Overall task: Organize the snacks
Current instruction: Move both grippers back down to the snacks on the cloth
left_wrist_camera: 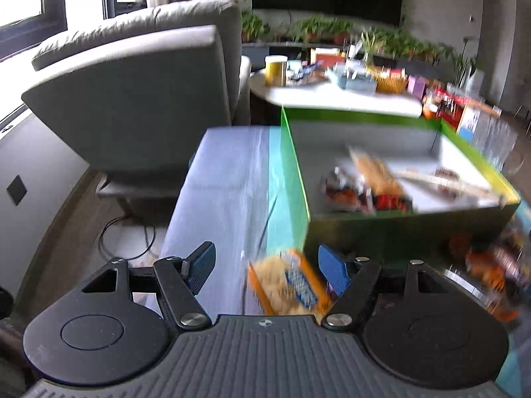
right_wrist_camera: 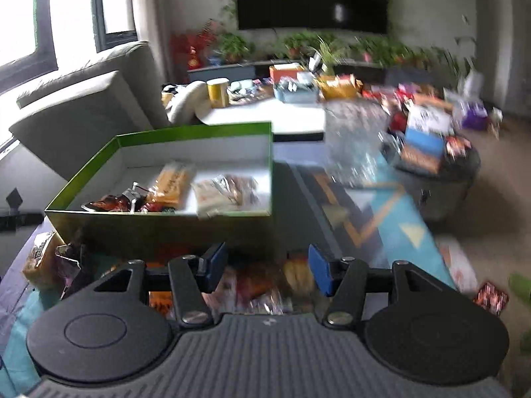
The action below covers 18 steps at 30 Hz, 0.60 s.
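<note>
My left gripper [left_wrist_camera: 267,267] stands apart, holding nothing, an orange snack packet [left_wrist_camera: 287,287] lying below its gap in front of the green box [left_wrist_camera: 295,179]. My right gripper [right_wrist_camera: 268,267] is also apart and empty over blurred snacks [right_wrist_camera: 265,285] before the box. Only the right view shows the rug [right_wrist_camera: 381,219] right of the box; the left shows the sofa [left_wrist_camera: 139,83].

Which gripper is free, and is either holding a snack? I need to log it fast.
Left gripper: open, holding nothing; blurred orange-and-yellow snack packet lies below.
Right gripper: open, holding nothing, above loose snack wrappers.
</note>
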### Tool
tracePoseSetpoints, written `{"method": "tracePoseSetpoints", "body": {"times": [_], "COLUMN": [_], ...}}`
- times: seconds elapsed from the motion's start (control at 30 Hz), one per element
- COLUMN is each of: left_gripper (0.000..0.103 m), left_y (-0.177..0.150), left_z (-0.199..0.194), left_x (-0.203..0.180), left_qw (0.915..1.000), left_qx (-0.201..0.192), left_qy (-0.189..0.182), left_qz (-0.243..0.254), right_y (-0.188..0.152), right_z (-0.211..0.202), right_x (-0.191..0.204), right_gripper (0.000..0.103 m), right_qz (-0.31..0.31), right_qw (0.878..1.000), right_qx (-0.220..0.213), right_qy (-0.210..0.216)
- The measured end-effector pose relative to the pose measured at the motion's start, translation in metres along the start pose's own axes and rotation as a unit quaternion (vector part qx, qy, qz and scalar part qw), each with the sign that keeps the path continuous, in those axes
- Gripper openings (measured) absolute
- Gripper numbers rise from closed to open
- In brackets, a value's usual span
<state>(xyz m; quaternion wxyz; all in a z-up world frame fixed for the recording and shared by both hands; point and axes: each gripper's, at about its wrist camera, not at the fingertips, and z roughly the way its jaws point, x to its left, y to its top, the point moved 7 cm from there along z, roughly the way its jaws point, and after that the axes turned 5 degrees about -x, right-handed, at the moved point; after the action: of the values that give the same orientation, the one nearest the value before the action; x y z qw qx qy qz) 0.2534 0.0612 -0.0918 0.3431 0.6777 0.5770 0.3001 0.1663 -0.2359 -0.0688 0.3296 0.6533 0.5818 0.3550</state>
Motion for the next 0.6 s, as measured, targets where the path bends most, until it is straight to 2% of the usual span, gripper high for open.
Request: {"method": "tracePoseSetpoints", "body": {"times": [0.23,0.4,0.5,0.6], "left_gripper": [0.067,0.068,0.073,0.074], "left_y": [-0.011,-0.011,-0.013,-0.015], "left_z": [0.007,0.009,0.012,0.017], "left_x": [-0.008,-0.008,-0.006,-0.007], "left_qw": [0.9996,0.9995,0.9993,0.9991], "left_qx": [0.02,0.022,0.029,0.034], "left_qy": [0.017,0.018,0.022,0.027], "left_qz": [0.012,0.012,0.005,0.0], "right_y": [-0.014,-0.022,-0.022,-0.026], "right_z": [-0.004,0.005,0.014,0.024], "right_x": [0.008,-0.015,-0.024,-0.029], "right_gripper": [0.053,0.053,0.053,0.053], "right_qz": [-0.024,0.025,0.035,0.056], "right_qw": [1.0,0.999,0.999,0.997], "right_qx": [0.004,0.026,0.031,0.047], "right_qy": [0.005,-0.01,-0.023,-0.009]}}
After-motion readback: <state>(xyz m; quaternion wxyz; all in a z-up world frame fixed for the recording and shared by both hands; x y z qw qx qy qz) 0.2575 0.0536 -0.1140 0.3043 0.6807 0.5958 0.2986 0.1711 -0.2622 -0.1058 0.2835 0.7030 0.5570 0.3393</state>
